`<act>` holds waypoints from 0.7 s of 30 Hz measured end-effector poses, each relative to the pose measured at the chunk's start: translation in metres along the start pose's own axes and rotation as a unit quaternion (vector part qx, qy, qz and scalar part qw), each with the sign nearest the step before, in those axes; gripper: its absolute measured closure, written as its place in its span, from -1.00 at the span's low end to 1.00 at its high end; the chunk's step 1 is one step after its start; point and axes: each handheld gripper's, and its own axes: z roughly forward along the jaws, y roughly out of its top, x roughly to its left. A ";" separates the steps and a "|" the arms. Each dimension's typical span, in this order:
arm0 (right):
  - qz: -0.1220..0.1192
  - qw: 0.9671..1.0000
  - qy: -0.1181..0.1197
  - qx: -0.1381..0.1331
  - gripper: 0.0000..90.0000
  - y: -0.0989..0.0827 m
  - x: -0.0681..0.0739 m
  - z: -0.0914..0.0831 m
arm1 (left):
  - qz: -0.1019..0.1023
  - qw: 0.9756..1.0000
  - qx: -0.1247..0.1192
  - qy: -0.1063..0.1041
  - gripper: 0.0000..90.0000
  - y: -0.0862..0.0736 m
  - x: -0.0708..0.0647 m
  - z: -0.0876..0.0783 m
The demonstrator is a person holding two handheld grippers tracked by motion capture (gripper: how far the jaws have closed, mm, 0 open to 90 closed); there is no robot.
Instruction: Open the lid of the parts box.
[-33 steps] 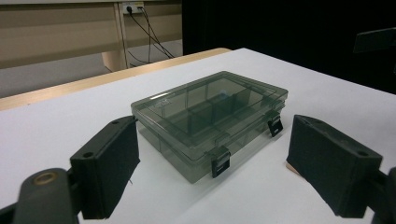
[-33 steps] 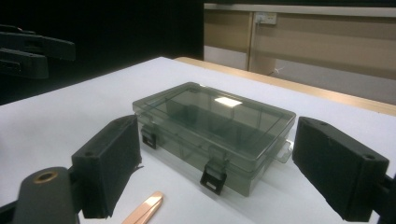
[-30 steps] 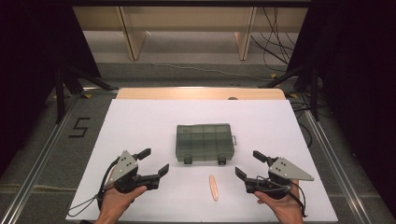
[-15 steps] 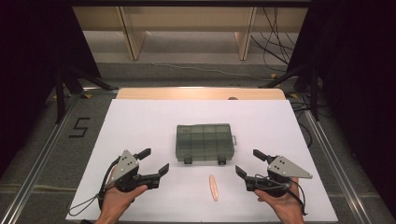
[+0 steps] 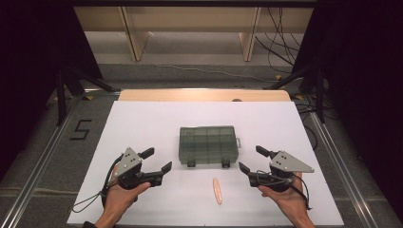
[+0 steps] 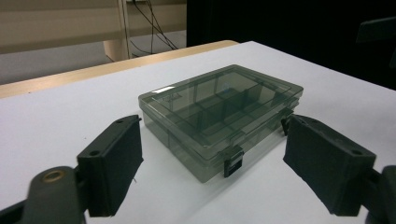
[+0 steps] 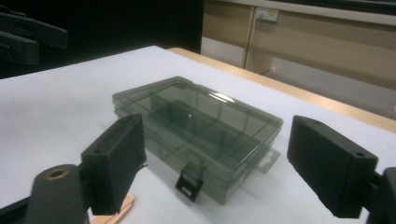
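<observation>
**Operator:** While I keep both hands low at the near edge of the bench [image 5: 142,123], I'll go across from the left. My left gripper [image 5: 159,161] sits by the near left part of the white top, jaws well apart, nothing between them. Through the left gripper view the jaws frame the case without touching it.

**Observer:** What does the case look like from there?

**Operator:** It is a flat, smoky-grey see-through organiser box [image 5: 207,144], lid closed, lying level at the middle of the bench, a little toward the near edge. Through the lid I can see dividers splitting it into small compartments; I cannot tell whether anything lies in them. Two dark latches [image 6: 233,163] sit on its near side, and a small clear tab sticks out of its right end.

**Observer:** And to the right of it?

**Operator:** Just nearer than the box, toward its right latch, a slim pale orange stick [image 5: 217,190] lies on the white top, apart from the box and from both tools. Then my right gripper [image 5: 253,159], near the near right part of the bench: its jaws have just been closing a little but stand wide, with nothing in them. It points at the box's right near corner, clear of it.
</observation>
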 end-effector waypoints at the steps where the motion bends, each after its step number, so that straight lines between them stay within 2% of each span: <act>1: 0.000 1.000 0.000 0.000 -0.51 0.000 0.000 0.000 | 0.000 1.000 0.006 0.002 -0.57 0.000 0.001 0.001; 7: -0.004 1.000 0.007 0.005 -0.32 0.007 -0.015 0.008 | 0.003 1.000 0.021 0.006 -0.39 0.001 0.011 0.012; 8: -0.004 1.000 0.009 0.004 -0.23 0.008 -0.021 0.011 | 0.001 1.000 0.024 0.008 -0.31 0.001 0.012 0.014; 11: -0.017 1.000 0.007 0.006 -0.12 0.008 -0.028 0.014 | 0.006 0.999 0.038 0.004 -0.20 0.001 0.018 0.022; 12: -0.015 1.000 0.008 0.021 0.01 0.008 -0.033 0.016 | 0.004 0.999 0.041 0.007 -0.12 0.001 0.019 0.024; 13: -0.016 1.000 0.012 0.023 0.08 0.008 -0.036 0.018 | 0.009 0.999 0.044 0.008 -0.06 0.001 0.022 0.026; 14: -0.025 0.999 0.013 0.020 0.13 0.007 -0.039 0.021 | 0.010 0.999 0.051 0.011 0.00 0.001 0.026 0.030; 19: -0.035 0.998 0.021 0.051 0.40 0.004 -0.049 0.032 | 0.019 0.997 0.070 0.006 0.41 -0.002 0.037 0.042; 21: -0.035 0.997 0.025 0.061 0.51 0.002 -0.053 0.037 | 0.022 0.997 0.077 0.011 0.55 -0.003 0.040 0.046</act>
